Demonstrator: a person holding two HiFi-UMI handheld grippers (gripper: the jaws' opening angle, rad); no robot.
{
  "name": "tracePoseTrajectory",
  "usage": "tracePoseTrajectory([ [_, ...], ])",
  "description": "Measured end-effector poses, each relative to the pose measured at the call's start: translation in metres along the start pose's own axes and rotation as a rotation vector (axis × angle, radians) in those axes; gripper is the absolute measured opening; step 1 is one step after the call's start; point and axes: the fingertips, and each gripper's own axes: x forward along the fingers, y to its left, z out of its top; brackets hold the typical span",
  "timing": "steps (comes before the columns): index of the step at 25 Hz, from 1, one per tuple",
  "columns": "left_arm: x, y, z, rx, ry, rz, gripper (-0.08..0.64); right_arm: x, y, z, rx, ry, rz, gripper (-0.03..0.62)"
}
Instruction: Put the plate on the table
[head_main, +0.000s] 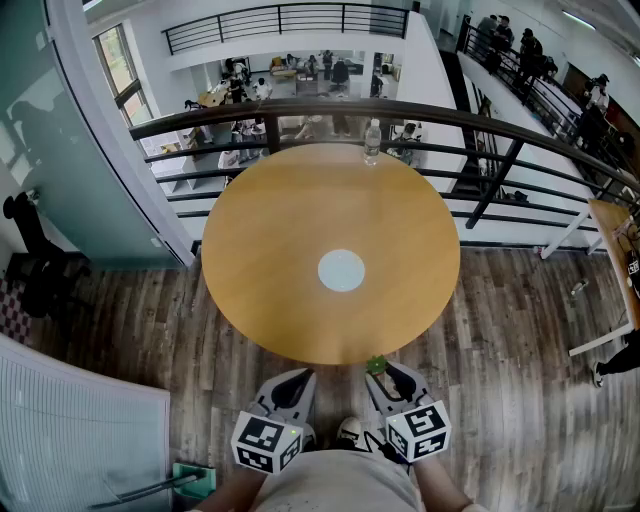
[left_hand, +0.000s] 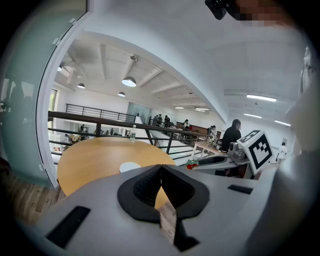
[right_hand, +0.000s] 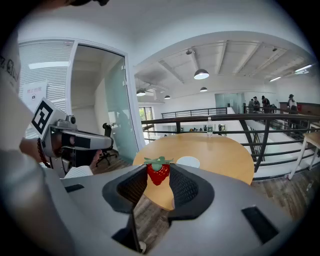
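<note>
plate on round wooden table; railing behind; left gripper closed; right gripper clamps strawberry

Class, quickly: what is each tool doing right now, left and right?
Left tool: closed, empty.
Right tool: closed on a strawberry.

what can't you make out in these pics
- Strawberry: in the head view only its green top shows; the right tool hides the rest.
- Plate: too small in every view to tell its rim shape.
- Bottle: too small to read its label in any view.
- Table: its legs are hidden under the top.
</note>
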Motion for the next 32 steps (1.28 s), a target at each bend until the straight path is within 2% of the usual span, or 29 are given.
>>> tracePoseTrajectory([
  [15, -0.003, -0.01, -0.007, 0.004, 0.021, -0.011, 0.023, -0.012, -0.002, -0.002, 0.014, -0.006, -0.004, 0.15],
  [21, -0.001, -0.014, -0.011, 0.007, 0.027, -0.001, 0.023, -0.018, -0.01, -0.005, 0.048, -0.02, -0.009, 0.15],
  [32, 0.005, -0.021, -0.011, 0.001, 0.031, 0.04, 0.023, -0.024, -0.019, 0.001, 0.062, -0.049, 0.043, 0.149],
])
